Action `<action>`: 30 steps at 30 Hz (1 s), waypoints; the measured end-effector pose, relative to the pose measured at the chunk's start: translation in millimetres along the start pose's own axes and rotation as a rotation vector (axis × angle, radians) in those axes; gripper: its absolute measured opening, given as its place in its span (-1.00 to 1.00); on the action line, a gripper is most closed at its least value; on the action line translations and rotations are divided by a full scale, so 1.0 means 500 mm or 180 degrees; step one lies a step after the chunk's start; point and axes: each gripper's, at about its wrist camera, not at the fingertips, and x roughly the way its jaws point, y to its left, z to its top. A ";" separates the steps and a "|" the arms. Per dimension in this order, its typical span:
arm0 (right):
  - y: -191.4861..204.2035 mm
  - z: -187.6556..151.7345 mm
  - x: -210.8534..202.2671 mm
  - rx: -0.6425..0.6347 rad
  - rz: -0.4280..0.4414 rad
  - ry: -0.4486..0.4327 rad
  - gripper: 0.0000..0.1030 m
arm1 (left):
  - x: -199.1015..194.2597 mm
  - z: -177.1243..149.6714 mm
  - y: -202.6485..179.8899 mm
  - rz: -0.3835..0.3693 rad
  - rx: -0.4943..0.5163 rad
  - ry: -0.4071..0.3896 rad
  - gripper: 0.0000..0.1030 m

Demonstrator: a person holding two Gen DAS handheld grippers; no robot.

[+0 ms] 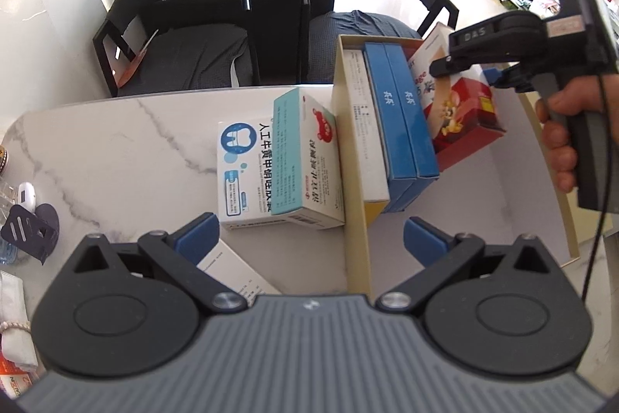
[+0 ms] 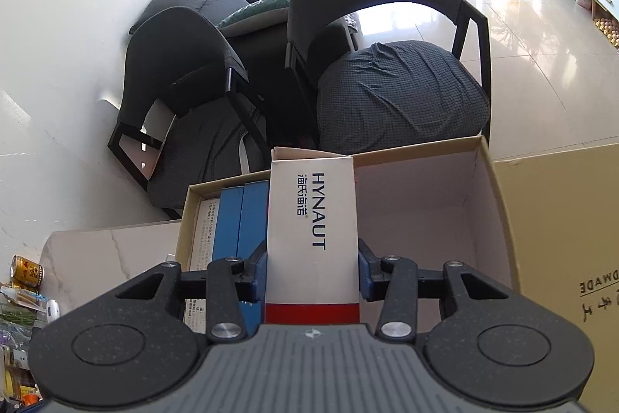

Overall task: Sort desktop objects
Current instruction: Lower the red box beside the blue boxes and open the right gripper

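My left gripper (image 1: 311,235) is open and empty, low over the marble table (image 1: 116,157), just in front of two white medicine boxes (image 1: 278,161) stacked beside the cardboard box (image 1: 356,219). A third white box (image 1: 236,273) lies under its left finger. My right gripper (image 2: 312,269) is shut on a white and red HYNAUT box (image 2: 313,219) and holds it over the open cardboard box (image 2: 445,204), next to two blue boxes (image 2: 241,223) standing inside. In the left wrist view the right gripper (image 1: 499,74) holds that cartoon-printed box (image 1: 456,111) inside the cardboard box, right of the blue boxes (image 1: 402,119).
Two dark chairs (image 1: 185,26) stand behind the table. Small clutter (image 1: 27,219) lies at the table's left edge, with a can (image 2: 27,271) there. A second cardboard carton (image 2: 568,239) stands right of the open box.
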 end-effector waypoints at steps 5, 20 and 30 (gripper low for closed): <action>-0.036 -0.008 0.049 0.0391 0.0224 0.0170 0.07 | 0.004 -0.006 0.010 0.0030 -0.0047 0.0034 1.00; -0.078 -0.059 -0.053 0.0336 0.0501 0.0137 0.12 | 0.012 -0.006 0.033 -0.0016 -0.0131 0.0046 1.00; -0.007 -0.098 -0.042 -0.1301 0.0201 0.0585 0.36 | 0.020 -0.011 0.048 -0.0076 -0.0225 0.0082 1.00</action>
